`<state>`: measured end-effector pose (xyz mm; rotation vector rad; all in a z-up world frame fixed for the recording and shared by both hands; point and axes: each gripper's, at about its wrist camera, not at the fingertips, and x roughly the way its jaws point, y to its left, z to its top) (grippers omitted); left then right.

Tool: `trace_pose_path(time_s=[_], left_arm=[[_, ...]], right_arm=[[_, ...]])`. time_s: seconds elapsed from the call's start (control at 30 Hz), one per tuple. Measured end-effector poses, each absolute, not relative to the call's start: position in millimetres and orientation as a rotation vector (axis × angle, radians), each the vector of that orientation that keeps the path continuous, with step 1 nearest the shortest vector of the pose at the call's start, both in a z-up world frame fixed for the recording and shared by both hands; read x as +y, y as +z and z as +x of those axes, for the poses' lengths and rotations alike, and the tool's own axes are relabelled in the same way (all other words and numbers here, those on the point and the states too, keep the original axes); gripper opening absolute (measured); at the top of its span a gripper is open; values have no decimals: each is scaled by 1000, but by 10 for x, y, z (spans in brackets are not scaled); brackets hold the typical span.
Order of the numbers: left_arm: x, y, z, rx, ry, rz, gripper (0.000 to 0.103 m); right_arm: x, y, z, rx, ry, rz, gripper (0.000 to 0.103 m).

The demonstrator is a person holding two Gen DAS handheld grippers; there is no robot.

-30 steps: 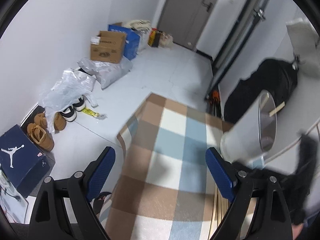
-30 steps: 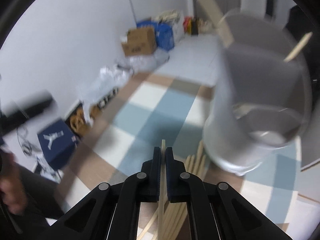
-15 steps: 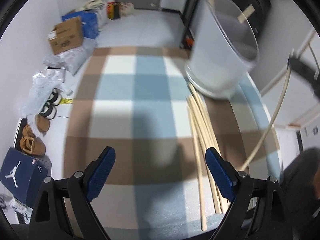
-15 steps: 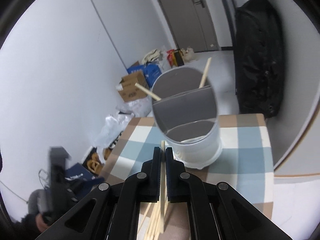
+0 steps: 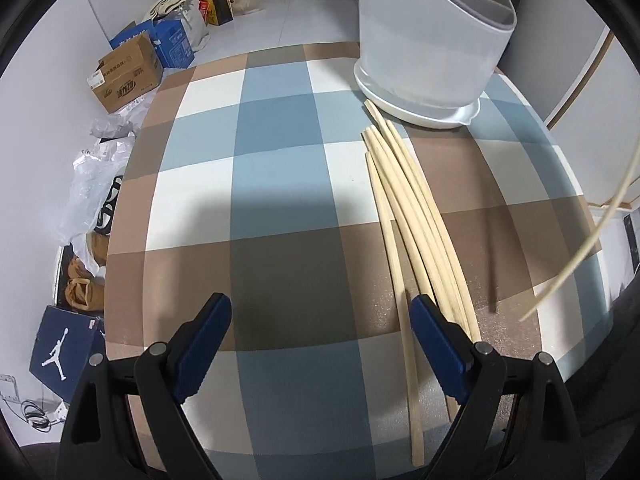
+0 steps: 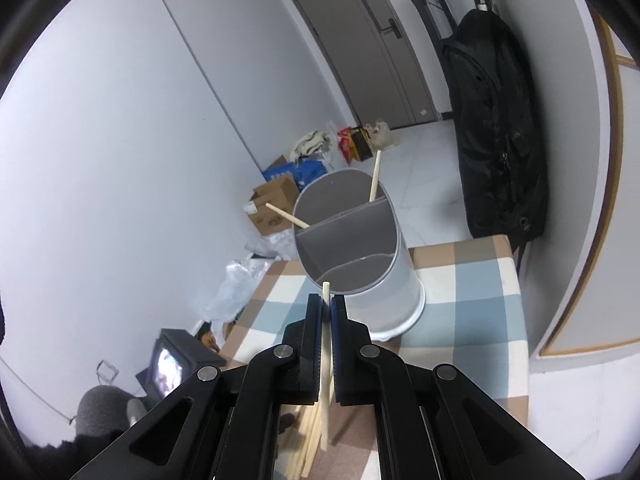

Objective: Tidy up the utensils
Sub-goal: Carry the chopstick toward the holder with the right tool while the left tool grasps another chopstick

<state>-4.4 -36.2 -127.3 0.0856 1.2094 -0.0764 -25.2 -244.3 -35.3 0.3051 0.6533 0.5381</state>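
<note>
Chopstick (image 6: 325, 364) clamped in right gripper (image 6: 326, 304).

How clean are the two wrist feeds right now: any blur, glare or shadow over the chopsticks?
Left wrist view: sharp; strong fisheye bowing of the checked table edges and the loose chopsticks; a soft shadow crosses the cloth left of them. Right wrist view: sharp too, no glare; the held chopstick and the holder read clearly.

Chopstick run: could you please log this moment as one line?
right gripper: shut on chopstick, facing holder | left gripper: closing, nothing between, above pile | holder: two chopsticks in
</note>
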Motion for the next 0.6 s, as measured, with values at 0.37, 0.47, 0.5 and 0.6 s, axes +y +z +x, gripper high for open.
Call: trace_pose_path(time_s=[0.37,0.47,0.5,0.6], left_arm=[[-398,-1315,220,1232,-43,77,78],[-422,-1318,315,1237,-48,86,73],[-428,-1317,346,1240,-52,84,68],[-465,-1315,406,1254,-82,57,54]], right_arm=[[-2621,-388,-317,632,558,350,4],[-2647,-382,-336,623,554,343,4],[-2660,-382,-338,622,553,346,4],[-2711,-387,-336,617,548,360,4]])
